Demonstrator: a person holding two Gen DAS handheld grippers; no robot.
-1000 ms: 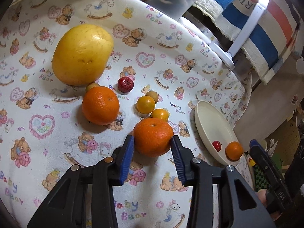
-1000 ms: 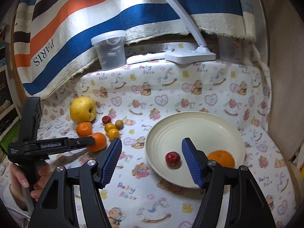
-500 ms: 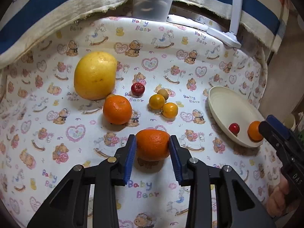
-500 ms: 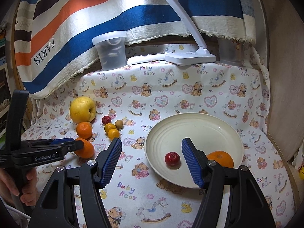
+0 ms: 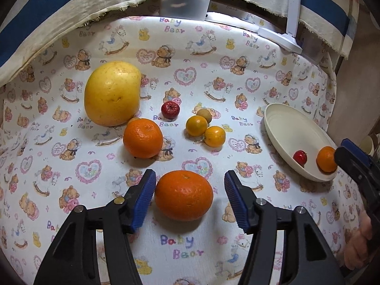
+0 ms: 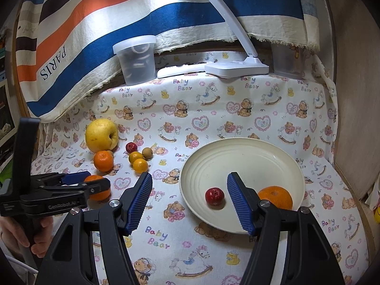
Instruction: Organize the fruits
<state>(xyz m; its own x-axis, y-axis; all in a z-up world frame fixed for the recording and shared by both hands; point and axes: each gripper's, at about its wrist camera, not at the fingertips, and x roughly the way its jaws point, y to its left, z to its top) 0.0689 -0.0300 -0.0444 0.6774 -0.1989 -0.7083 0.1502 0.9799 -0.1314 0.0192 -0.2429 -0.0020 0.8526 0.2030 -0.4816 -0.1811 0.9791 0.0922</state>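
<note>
Fruits are mostly unsorted: only a small red fruit (image 6: 214, 196) and one mandarin (image 6: 275, 197) lie in the cream plate (image 6: 242, 152), under the right gripper (image 6: 189, 203), whose jaws stand apart and empty. Between the opening jaws of the left gripper (image 5: 190, 199) a mandarin (image 5: 183, 195) sits loose on the cloth. Beyond it wait a pomelo (image 5: 112, 93), another mandarin (image 5: 143, 138), a red fruit (image 5: 170, 110) and three small ones.
</note>
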